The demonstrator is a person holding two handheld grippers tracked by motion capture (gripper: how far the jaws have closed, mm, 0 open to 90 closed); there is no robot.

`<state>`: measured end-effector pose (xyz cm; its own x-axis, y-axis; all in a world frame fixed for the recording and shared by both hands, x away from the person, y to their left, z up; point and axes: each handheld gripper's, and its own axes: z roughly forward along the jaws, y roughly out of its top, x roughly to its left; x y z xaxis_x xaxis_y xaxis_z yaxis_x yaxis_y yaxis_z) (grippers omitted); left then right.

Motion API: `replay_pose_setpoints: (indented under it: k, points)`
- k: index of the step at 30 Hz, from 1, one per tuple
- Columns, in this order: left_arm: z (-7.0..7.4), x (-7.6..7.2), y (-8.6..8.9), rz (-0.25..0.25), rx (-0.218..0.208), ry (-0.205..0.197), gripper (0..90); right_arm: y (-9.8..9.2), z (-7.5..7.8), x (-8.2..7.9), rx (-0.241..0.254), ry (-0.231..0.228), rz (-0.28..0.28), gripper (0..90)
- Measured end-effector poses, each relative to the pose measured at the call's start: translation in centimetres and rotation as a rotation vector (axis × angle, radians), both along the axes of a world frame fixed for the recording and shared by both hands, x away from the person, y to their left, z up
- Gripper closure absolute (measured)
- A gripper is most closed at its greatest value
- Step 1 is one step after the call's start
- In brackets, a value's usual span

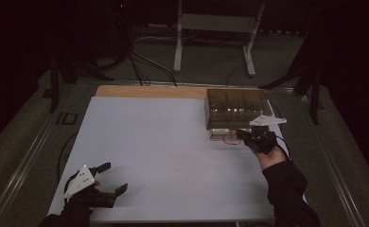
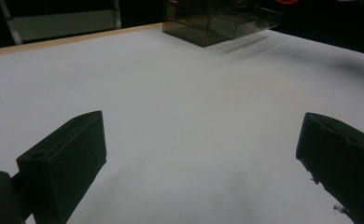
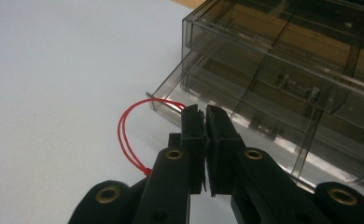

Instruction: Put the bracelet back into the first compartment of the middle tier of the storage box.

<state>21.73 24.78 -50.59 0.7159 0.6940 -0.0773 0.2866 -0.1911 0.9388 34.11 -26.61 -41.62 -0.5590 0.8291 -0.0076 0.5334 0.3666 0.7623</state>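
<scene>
right gripper (image 3: 204, 114) jaws pinched, seemingly on red string (image 3: 126, 135) at smoky drawer box (image 1: 237, 108) far right | left gripper (image 1: 110, 178) jaws apart, near left on white table (image 1: 173, 151)

Far end of the red cord (image 3: 126, 135) hidden between the right tool's (image 3: 204, 112) closed jaws; drawer box (image 3: 283, 79) contents indistinct.

Beyond your white-topped table (image 1: 163, 142) the room is dark, with grey floor (image 1: 211, 61), trailing cables (image 1: 140, 64) and a pale metal frame (image 1: 215, 28).
</scene>
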Motion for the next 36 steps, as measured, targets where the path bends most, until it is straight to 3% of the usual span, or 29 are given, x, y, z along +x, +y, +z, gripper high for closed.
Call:
replay_pose_setpoints:
  k: [23, 36]
  points:
    - [0.1, 0.0, 0.0, 0.002, -0.002, -0.001, 3.3, 0.3, 1.4, 2.6, 0.018, -0.018, -0.052, 87.7]
    - [0.1, -0.1, -0.1, -0.003, 0.003, -0.004, 3.3, 1.0, 0.9, 4.0, 0.027, -0.004, -0.07, 87.7]
